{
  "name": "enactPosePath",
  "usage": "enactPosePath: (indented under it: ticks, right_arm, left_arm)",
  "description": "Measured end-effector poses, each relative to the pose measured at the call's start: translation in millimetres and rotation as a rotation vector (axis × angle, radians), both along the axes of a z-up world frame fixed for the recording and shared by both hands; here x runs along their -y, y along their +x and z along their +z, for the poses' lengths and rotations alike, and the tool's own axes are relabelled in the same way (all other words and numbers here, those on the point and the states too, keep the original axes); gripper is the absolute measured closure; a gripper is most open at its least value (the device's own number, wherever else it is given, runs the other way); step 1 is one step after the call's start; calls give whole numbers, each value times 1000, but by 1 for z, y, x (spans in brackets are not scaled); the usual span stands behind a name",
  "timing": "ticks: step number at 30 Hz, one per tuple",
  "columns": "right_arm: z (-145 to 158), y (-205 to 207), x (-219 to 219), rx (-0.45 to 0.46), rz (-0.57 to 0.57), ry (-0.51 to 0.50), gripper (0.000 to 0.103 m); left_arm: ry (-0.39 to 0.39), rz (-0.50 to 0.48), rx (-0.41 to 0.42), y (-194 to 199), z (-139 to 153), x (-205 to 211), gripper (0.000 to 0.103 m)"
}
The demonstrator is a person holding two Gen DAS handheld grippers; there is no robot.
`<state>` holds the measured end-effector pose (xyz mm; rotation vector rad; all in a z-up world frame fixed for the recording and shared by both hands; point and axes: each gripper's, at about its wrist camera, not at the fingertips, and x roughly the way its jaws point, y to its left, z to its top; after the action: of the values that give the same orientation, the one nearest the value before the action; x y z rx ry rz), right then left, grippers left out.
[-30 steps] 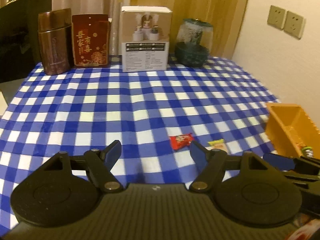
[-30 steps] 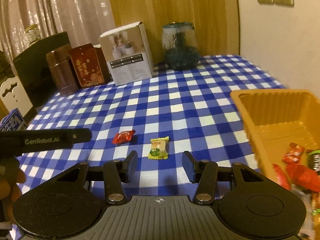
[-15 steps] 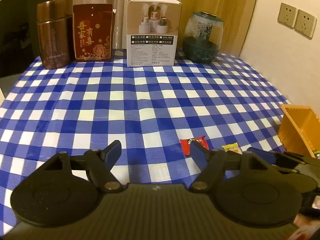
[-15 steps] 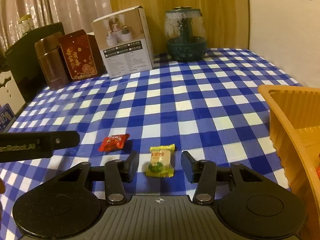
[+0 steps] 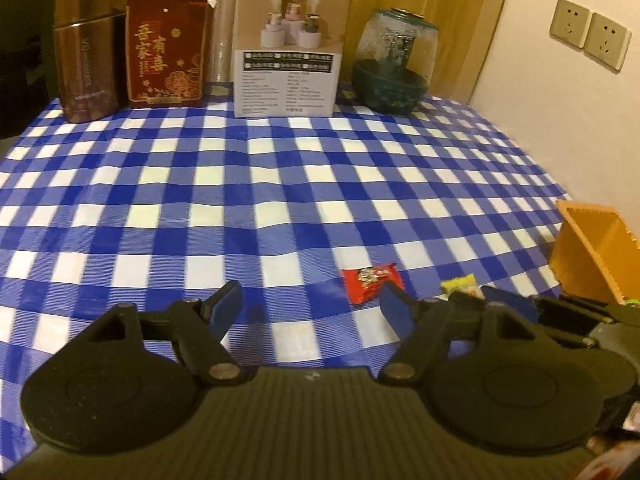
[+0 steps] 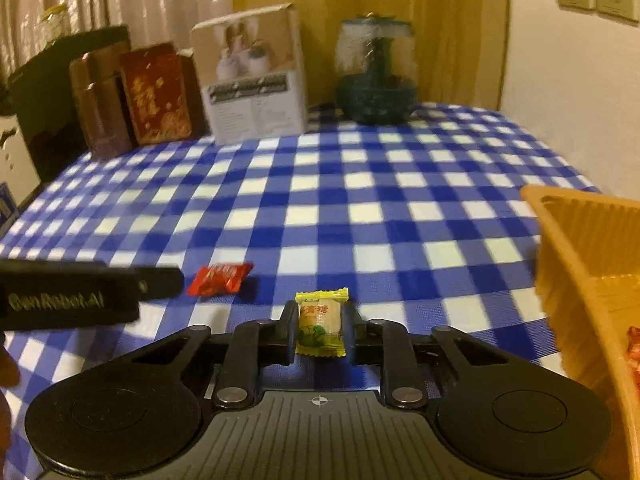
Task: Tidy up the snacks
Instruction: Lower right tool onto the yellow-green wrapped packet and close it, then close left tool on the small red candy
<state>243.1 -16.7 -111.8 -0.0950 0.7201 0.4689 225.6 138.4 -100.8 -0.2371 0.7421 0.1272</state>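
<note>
Since the earlier frame the right gripper (image 6: 318,330) has dropped toward the checked tablecloth (image 6: 360,184) and its jaws have come together on the yellow candy (image 6: 320,322), both pads now pressing the wrapper's sides. The candy sits on the cloth left of the orange basket (image 6: 576,248). A red candy (image 6: 220,278) lies further left of the basket, loose on the cloth. The left gripper (image 5: 310,306) hangs wide apart and empty, the red candy (image 5: 372,282) just beyond its right finger
</note>
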Motion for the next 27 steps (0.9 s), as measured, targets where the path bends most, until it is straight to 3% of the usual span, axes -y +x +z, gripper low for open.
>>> enactPosePath:
  ticks: [4, 12, 14, 27]
  right_arm:
    - [16, 3, 13, 20, -41, 35, 80]
    - [25, 9, 26, 34, -67, 34, 80]
    - [25, 11, 28, 31, -74, 37, 80]
    - [28, 11, 30, 32, -80, 49, 81]
  left_arm:
    - [-30, -25, 20, 7, -2, 4, 32]
    - [-11, -103, 22, 27, -14, 21, 51]
    - [-12, -104, 14, 30, -18, 21, 62]
    - [-9, -79, 19, 29, -19, 21, 81]
